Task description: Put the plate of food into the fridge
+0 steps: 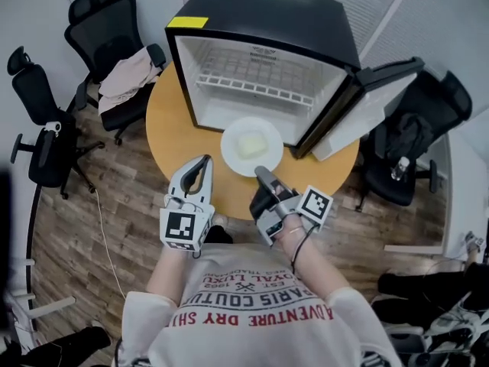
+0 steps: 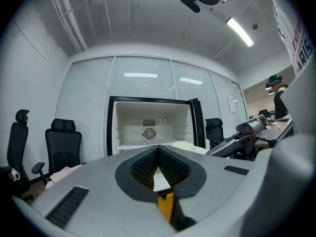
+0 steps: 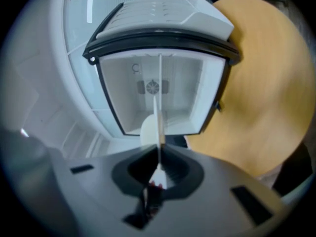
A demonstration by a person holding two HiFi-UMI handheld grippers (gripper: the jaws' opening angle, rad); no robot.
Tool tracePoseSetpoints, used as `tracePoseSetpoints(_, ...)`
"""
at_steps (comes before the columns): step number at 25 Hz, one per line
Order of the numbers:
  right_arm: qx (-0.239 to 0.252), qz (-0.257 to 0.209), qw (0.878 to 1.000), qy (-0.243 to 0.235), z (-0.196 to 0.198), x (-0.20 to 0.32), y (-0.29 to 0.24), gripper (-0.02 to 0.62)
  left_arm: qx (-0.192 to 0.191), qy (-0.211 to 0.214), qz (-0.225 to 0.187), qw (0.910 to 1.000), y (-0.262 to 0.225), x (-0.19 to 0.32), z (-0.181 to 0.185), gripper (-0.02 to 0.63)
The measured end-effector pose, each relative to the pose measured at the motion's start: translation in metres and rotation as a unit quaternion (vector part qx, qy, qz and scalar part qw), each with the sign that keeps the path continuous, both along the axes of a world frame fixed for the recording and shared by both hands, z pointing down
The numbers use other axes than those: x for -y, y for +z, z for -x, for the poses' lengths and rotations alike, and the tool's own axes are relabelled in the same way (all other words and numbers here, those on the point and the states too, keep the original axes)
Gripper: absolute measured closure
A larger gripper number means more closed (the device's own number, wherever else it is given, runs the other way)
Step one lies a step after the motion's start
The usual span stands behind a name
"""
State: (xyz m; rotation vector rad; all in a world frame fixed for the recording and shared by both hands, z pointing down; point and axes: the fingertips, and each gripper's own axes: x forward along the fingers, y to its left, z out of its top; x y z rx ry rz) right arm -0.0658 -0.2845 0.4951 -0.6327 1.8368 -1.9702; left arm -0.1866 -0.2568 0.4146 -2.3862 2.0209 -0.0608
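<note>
A white plate with a pale yellow block of food sits on the round wooden table, just in front of the open black mini fridge. My right gripper is shut on the plate's near rim. In the right gripper view the plate runs edge-on as a thin white line between the jaws of that gripper, toward the fridge's white inside. My left gripper hovers to the plate's left over the table's near edge, shut and holding nothing. It faces the fridge.
The fridge door stands swung out to the right. A wire shelf crosses the fridge's inside. Black office chairs stand at the left, the back left with cloth on it, and the right. The floor is wood.
</note>
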Motion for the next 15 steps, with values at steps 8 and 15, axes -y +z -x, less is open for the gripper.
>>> tracePoseSetpoints(8, 0.007, -0.007, 0.998, 0.062, 0.002, 0.038, 0.002, 0.557, 0.019, 0.057, -0.007, 0.9982, 0.003, 0.048, 0.008, 0.572)
tracePoseSetpoints(15, -0.001, -0.002, 0.993, 0.117, 0.041, 0.080, -0.003, 0.557, 0.012, 0.105, 0.005, 0.9944, 0.008, 0.094, 0.052, 0.572)
